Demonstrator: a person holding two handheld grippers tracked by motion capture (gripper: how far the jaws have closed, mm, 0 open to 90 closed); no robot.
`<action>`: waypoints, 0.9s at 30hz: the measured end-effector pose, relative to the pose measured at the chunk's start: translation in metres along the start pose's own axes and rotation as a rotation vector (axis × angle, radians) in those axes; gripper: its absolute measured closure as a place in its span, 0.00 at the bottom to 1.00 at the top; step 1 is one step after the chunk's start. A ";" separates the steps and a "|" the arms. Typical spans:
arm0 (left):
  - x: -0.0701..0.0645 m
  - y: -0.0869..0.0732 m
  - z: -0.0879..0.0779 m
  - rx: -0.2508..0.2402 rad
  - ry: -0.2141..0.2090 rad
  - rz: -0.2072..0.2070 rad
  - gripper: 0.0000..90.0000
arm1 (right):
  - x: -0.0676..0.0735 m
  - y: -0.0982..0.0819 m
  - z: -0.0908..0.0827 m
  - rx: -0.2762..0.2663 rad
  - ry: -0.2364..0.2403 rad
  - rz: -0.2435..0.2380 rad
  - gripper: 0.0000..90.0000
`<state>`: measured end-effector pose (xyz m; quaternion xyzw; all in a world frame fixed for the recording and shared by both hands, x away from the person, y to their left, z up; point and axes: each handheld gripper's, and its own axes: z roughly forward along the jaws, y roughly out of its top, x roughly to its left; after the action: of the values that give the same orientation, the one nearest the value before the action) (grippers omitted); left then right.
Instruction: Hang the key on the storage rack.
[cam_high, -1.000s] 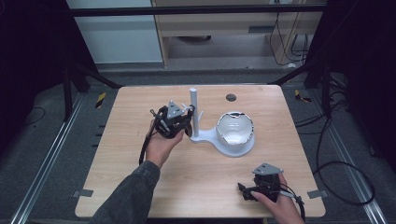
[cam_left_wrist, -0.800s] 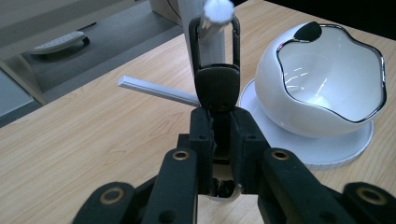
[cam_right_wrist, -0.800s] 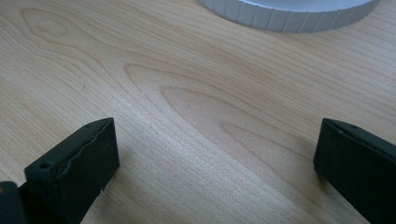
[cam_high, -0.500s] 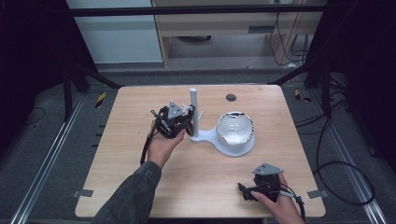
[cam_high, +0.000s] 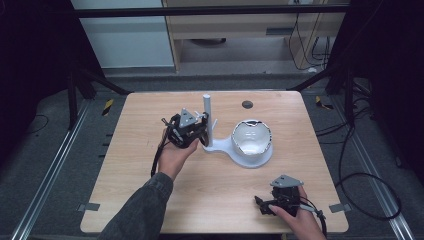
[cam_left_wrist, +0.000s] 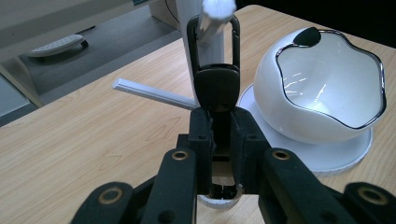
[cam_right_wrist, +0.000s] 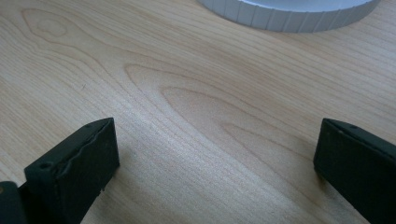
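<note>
My left gripper (cam_left_wrist: 220, 127) is shut on a black key fob (cam_left_wrist: 217, 86). The fob's black loop (cam_left_wrist: 190, 35) circles a white peg (cam_left_wrist: 217, 10) near its tip. That peg sticks out from the white upright post (cam_high: 207, 111) of a stand, and in the high view the left gripper (cam_high: 194, 131) sits right against this post. A second thin peg (cam_left_wrist: 152, 93) points away to the left. My right gripper (cam_high: 264, 206) lies open on the table near the front edge. Bare wood shows between its jaws in the right gripper view (cam_right_wrist: 215, 154).
A white bowl with a chrome rim (cam_high: 252, 137) sits on the stand's round base (cam_high: 261, 161), to the right of the post. The base's ribbed edge (cam_right_wrist: 289, 14) lies ahead of my right gripper. A dark round hole (cam_high: 247, 104) marks the far tabletop.
</note>
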<state>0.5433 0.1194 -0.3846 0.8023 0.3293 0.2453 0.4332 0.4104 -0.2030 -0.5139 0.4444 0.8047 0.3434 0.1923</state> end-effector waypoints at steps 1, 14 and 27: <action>0.000 0.000 0.000 -0.002 -0.001 -0.002 0.88 | 0.000 0.000 0.000 0.000 0.000 0.000 0.00; -0.006 -0.003 -0.005 -0.011 0.011 0.019 0.80 | 0.000 0.000 0.000 0.000 0.000 0.000 0.00; -0.025 -0.005 -0.021 -0.024 0.025 0.113 0.72 | 0.000 0.000 0.000 0.001 0.000 -0.001 0.00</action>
<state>0.5109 0.1141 -0.3809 0.8112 0.2860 0.2833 0.4242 0.4101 -0.2030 -0.5138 0.4443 0.8051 0.3429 0.1921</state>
